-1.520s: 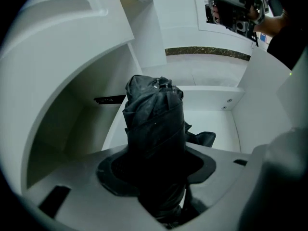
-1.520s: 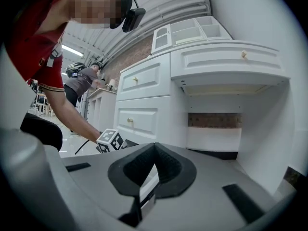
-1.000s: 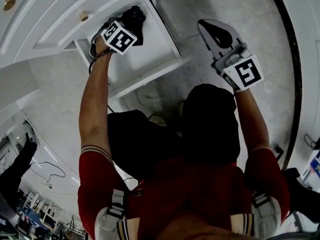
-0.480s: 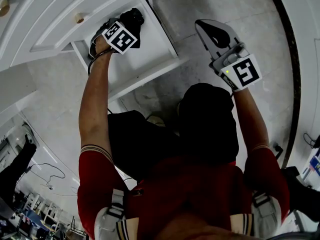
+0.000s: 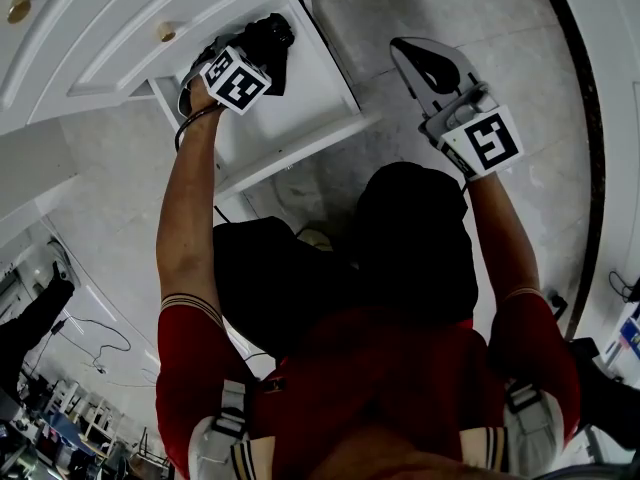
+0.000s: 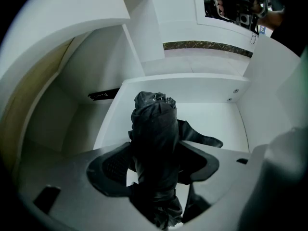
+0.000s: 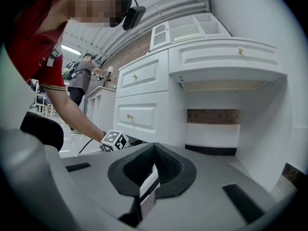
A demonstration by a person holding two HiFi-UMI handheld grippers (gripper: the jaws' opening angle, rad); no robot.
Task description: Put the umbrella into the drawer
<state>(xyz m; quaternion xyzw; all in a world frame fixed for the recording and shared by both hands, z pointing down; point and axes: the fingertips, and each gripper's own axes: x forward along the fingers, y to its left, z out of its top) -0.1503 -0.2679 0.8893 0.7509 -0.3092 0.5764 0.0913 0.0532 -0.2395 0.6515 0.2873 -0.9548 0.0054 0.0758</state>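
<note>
Head view shows the black folded umbrella (image 5: 268, 40) inside the open white drawer (image 5: 300, 153), with the left hand-held gripper (image 5: 255, 56) over it. Left gripper view: its jaws are opening, the umbrella between them inside the drawer. Right gripper view: the right hand-held gripper (image 7: 154, 165) is pressed together, empty.

The umbrella (image 6: 155, 143) is lying in the pulled-out drawer (image 5: 305, 83). The left gripper (image 6: 154, 165) is hanging over it, its fingers opening with the umbrella between them. The right gripper (image 5: 425, 63) is hovering well right of the drawer, above the floor (image 5: 500, 28).
</note>
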